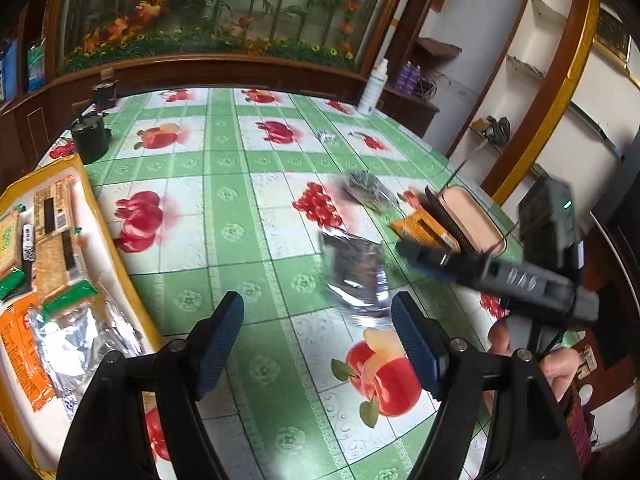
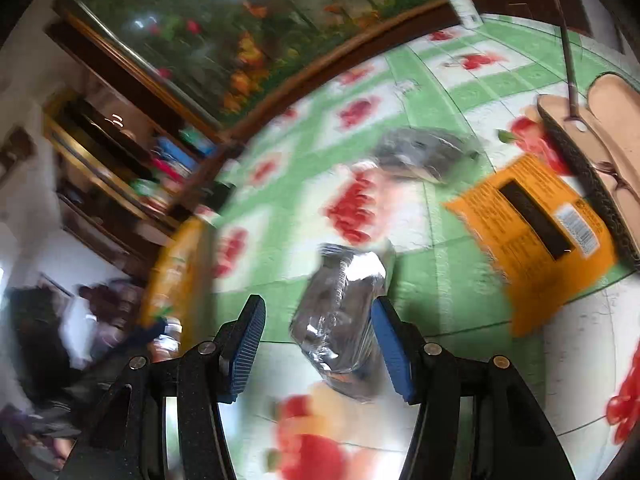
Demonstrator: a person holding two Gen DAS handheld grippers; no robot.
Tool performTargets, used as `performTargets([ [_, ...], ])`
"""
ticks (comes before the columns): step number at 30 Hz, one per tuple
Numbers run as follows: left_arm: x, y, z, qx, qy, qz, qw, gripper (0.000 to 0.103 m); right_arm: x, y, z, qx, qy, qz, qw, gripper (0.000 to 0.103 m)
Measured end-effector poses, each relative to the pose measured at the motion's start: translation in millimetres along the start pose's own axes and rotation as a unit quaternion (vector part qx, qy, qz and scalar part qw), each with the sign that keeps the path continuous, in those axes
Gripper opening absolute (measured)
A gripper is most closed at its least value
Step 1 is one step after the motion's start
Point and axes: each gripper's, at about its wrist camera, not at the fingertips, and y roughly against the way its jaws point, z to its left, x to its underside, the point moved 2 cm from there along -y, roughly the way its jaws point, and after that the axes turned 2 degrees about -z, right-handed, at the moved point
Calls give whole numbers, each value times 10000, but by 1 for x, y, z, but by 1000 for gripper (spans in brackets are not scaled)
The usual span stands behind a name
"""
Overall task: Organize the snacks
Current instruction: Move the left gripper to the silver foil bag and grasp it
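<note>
On the left of the tabletop (image 1: 224, 208), a yellow tray (image 1: 86, 196) held sorted snack packets. The left gripper (image 1: 318, 344) hovered with fingers wide apart and empty. The right gripper (image 2: 318, 350) had open fingers straddling a silver foil packet (image 2: 344, 312), not yet pinching it; an orange packet (image 2: 532, 236) lay farther right. A good pickup likely meant centring the fingers before closing gently.

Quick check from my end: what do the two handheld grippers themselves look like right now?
Both the left gripper and right gripper have black angular frames with silver bolts and two fingers faced with ribbed blue pads. From the left camera, the right one shows a grey body with a small green light behind it.
</note>
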Motion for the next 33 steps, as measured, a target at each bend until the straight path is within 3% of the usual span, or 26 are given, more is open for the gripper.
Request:
performTargets([
  [4,0,-15,-13,-32,-135,175,9997,81,-5,21,-9,719,-58,-595,9956,62],
  [12,-8,-74,-35,-520,-783,653,9934,87,-13,50,-28,954,-466,-1132,9879,62],
  [18,-10,-108,-44,-558,-889,933,9901,86,-18,58,-41,876,-719,-1155,9868,62],
  [22,-12,-121,-43,-517,-730,861,9923,86,-19,59,-44,981,-721,-1135,9861,62],
  [25,-12,-118,-35,-611,-693,726,9931,67,-22,59,-45,1109,-690,-1150,9847,62],
  [28,-13,-115,-24,-676,-619,632,9938,63,-33,55,-46,1551,-457,-1130,9803,62],
  [33,-14,-110,-11,-842,-557,558,9933,63,-51,29,-57,2122,-159,-678,9748,62],
])
